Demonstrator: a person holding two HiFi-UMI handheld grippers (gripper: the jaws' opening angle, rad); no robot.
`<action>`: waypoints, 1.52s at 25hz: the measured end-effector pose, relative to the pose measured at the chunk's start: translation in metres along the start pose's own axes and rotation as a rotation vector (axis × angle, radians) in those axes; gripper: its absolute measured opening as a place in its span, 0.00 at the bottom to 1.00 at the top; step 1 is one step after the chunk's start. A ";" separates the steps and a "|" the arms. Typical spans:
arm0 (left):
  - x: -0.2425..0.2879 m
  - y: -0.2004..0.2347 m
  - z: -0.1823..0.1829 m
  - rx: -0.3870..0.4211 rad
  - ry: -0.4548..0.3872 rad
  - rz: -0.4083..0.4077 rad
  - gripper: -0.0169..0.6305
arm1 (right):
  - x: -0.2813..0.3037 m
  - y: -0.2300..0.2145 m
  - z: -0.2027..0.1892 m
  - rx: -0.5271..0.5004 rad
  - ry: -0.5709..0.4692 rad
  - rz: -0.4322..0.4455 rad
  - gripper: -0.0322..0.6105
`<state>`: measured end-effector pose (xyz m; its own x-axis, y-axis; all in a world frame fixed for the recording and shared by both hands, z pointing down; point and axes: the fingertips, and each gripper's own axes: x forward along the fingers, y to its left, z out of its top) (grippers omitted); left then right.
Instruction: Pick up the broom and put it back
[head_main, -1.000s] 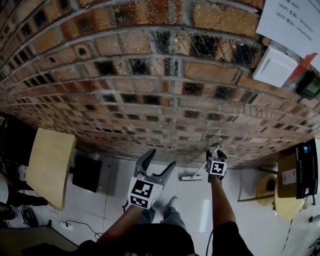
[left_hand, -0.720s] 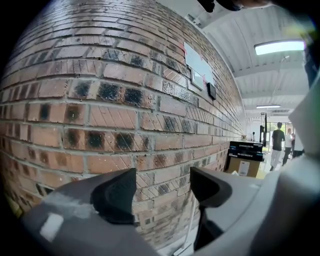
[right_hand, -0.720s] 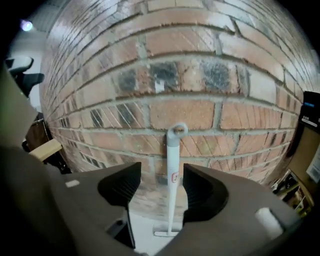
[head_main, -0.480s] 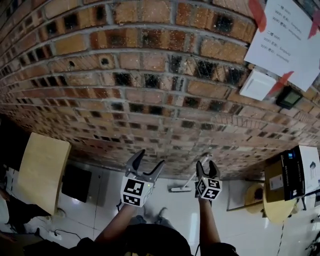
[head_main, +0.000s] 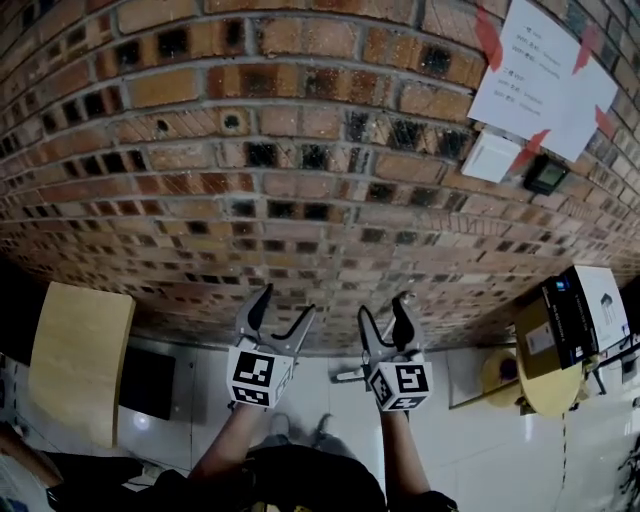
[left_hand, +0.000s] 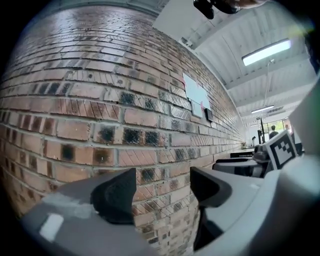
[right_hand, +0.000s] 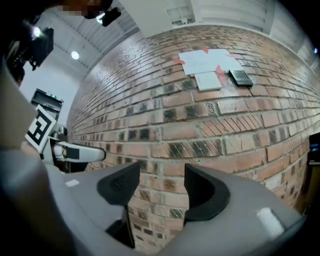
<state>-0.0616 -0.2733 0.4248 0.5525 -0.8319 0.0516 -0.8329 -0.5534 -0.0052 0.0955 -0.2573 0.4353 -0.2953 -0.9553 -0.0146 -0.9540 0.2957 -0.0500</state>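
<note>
The broom (head_main: 347, 375) shows as a pale head low on the white floor by the foot of the brick wall (head_main: 300, 170); its handle is hidden behind my right gripper. Both grippers are raised side by side and point level at the wall. In the head view my left gripper (head_main: 285, 303) has its jaws apart, and in the left gripper view my left gripper (left_hand: 162, 192) shows only bricks in the gap. My right gripper (head_main: 383, 312) is well above the broom. Its jaws are opening, and the right gripper view of my right gripper (right_hand: 160, 187) shows nothing between them.
A wooden tabletop (head_main: 75, 360) and a black box (head_main: 150, 380) stand at the left. At the right, a round table (head_main: 545, 395) carries a dark carton (head_main: 580, 315), with a yellow stool (head_main: 495, 375) beside it. Taped papers (head_main: 540, 90) and a white switch box (head_main: 490, 155) hang on the wall.
Both grippers have risen in front of the wall, the right one much further, up and away from the broom. The right jaws have spread wider.
</note>
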 end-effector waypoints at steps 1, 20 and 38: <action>-0.005 0.000 0.002 0.005 -0.005 -0.005 0.55 | -0.004 0.008 0.005 0.002 -0.010 -0.007 0.48; -0.095 -0.112 0.012 -0.012 -0.037 0.149 0.55 | -0.146 0.000 0.044 0.017 -0.067 0.053 0.60; -0.146 -0.085 0.035 0.037 -0.091 0.184 0.55 | -0.155 0.043 0.052 -0.063 -0.062 -0.002 0.66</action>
<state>-0.0705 -0.1065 0.3827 0.3928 -0.9185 -0.0444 -0.9193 -0.3911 -0.0433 0.1030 -0.0965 0.3831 -0.2911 -0.9536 -0.0766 -0.9566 0.2910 0.0128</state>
